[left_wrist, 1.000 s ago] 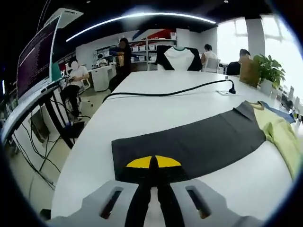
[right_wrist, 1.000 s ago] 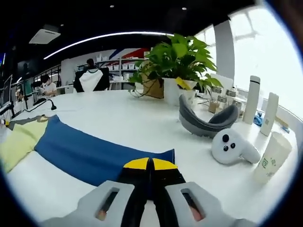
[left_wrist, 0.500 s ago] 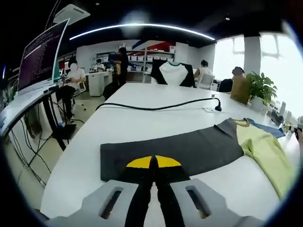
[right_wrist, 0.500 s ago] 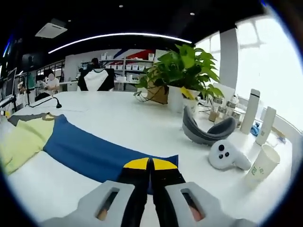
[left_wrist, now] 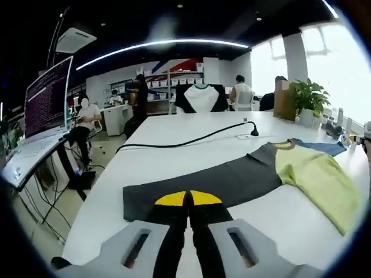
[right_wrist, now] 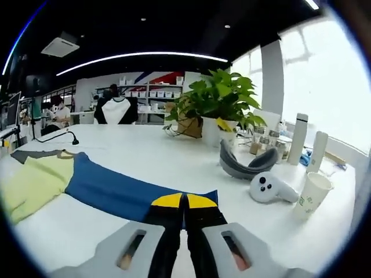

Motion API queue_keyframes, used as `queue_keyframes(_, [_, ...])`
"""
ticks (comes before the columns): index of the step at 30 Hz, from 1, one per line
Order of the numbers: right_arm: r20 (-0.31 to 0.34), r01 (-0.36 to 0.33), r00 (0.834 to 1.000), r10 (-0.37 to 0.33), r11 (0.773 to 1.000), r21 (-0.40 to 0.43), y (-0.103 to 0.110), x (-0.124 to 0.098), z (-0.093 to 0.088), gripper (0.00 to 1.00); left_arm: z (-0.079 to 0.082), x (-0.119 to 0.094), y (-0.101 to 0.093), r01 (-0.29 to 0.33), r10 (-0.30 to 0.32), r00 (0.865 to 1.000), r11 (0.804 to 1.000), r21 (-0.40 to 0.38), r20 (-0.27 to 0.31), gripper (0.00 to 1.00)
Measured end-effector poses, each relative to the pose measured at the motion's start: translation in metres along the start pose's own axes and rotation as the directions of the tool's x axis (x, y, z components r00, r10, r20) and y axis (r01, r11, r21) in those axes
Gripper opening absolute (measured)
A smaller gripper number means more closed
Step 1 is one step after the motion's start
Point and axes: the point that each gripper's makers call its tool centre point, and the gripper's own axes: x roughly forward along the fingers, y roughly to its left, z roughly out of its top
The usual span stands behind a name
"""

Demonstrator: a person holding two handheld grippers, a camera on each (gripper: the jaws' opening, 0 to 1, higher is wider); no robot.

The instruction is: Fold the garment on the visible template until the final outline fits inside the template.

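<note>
A colour-block garment lies spread on the white table. In the left gripper view its dark grey sleeve (left_wrist: pixel 203 182) runs toward a pale yellow-green body (left_wrist: pixel 316 176), with a blue sleeve (left_wrist: pixel 319 147) beyond. My left gripper (left_wrist: pixel 188 202) is shut on the grey sleeve's cuff edge, yellow tips together. In the right gripper view the blue sleeve (right_wrist: pixel 124 188) stretches from the yellow-green body (right_wrist: pixel 32 182) toward me. My right gripper (right_wrist: pixel 184 204) is shut on the blue sleeve's cuff edge.
A black cable (left_wrist: pixel 185 139) crosses the table (left_wrist: pixel 174 130) behind the garment. On the right side stand a potted plant (right_wrist: pixel 217 104), a grey headset (right_wrist: pixel 246 165), a white controller (right_wrist: pixel 272 188), a paper cup (right_wrist: pixel 307 197) and bottles (right_wrist: pixel 298 136). A monitor (left_wrist: pixel 46 98) and people stand off the table's left end.
Both views have risen and tilted, so more of the garment and table shows. Both grippers stay shut on the sleeve cuffs.
</note>
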Motion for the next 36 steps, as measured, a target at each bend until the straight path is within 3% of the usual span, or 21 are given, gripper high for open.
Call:
queue_keyframes(3, [0.006, -0.020, 1.000, 0.020, 1.000, 0.022, 0.014, -0.010, -0.003, 0.00, 0.001, -0.009, -0.014, 0.042, -0.042, 0.999, 0.999, -0.016, 0.030, 0.01])
queue_keyframes(7, [0.005, -0.038, 0.999, 0.039, 0.998, -0.043, 0.034, -0.022, -0.005, 0.00, 0.002, -0.021, -0.031, 0.090, -0.087, 0.994, 0.995, -0.047, 0.063, 0.01])
queue_keyframes(12, [0.006, -0.082, 0.997, 0.082, 0.996, -0.043, 0.057, -0.036, -0.007, 0.00, -0.001, -0.034, -0.056, 0.143, -0.138, 0.986, 0.989, -0.048, 0.096, 0.01])
queue_keyframes(16, [0.007, -0.128, 0.992, 0.128, 0.991, -0.042, 0.079, -0.047, -0.010, 0.00, -0.005, -0.044, -0.079, 0.196, -0.190, 0.975, 0.980, -0.043, 0.118, 0.01])
queue_keyframes(26, [0.020, -0.184, 0.982, 0.186, 0.980, -0.071, 0.116, -0.069, -0.019, 0.00, -0.013, -0.063, -0.117, 0.262, -0.261, 0.954, 0.965, 0.012, 0.150, 0.01])
queue_keyframes(33, [0.025, -0.253, 0.966, 0.256, 0.964, -0.083, 0.148, -0.084, -0.030, 0.00, -0.024, -0.076, -0.145, 0.324, -0.326, 0.933, 0.945, 0.038, 0.153, 0.01])
queue_keyframes(36, [0.024, -0.307, 0.951, 0.309, 0.949, -0.066, 0.163, -0.091, -0.033, 0.00, -0.027, -0.083, -0.156, 0.347, -0.350, 0.924, 0.937, 0.045, 0.155, 0.01])
